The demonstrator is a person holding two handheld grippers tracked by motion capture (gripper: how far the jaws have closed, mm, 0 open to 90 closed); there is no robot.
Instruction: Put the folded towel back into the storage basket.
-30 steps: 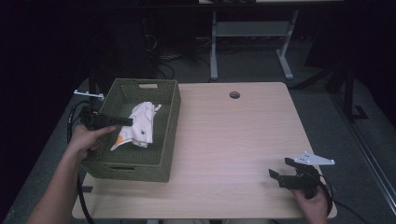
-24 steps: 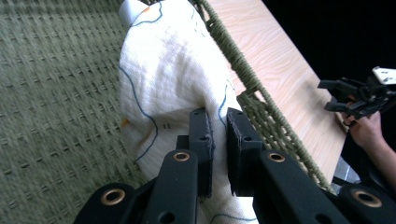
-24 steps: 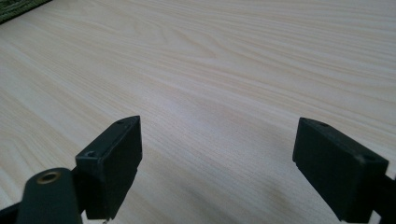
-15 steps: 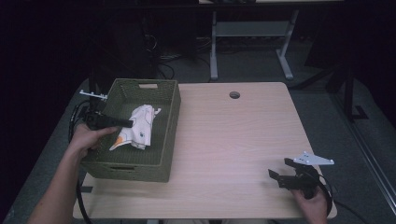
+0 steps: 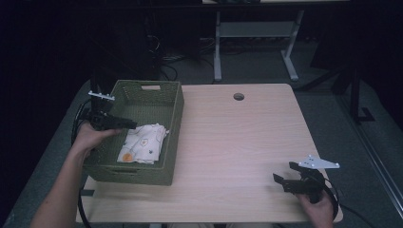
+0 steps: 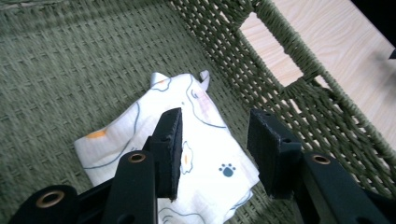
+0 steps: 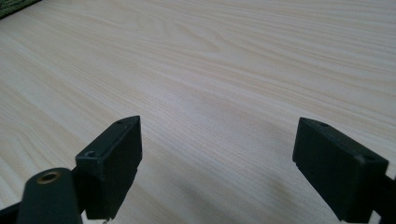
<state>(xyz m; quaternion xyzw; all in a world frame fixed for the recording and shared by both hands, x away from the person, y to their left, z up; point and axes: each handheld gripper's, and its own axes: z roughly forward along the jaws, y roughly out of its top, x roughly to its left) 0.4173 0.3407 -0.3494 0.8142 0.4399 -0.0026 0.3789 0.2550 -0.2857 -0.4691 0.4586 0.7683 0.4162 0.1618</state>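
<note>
A white printed cloth (image 5: pixel 141 144) lies flat inside the green woven basket (image 5: pixel 173 114) at the table's (image 5: pixel 237 142) left. The left gripper (image 6: pixel 212 140) hovers above it, jaws just opened and released. The right gripper (image 5: pixel 285 178) rests wide open near the table's front right corner.

A: The high view is dim all round; just the tabletop (image 5: pixel 237 137) catches light from above, and the floor past it sinks into near black.

B: Any glare?

A: None. In the right gripper view the wood is evenly bright, with soft shadows under the tool (image 7: pixel 217 163), whose near parts blur. The left gripper view is sharp on the basket (image 6: pixel 70 60) weave.
</note>
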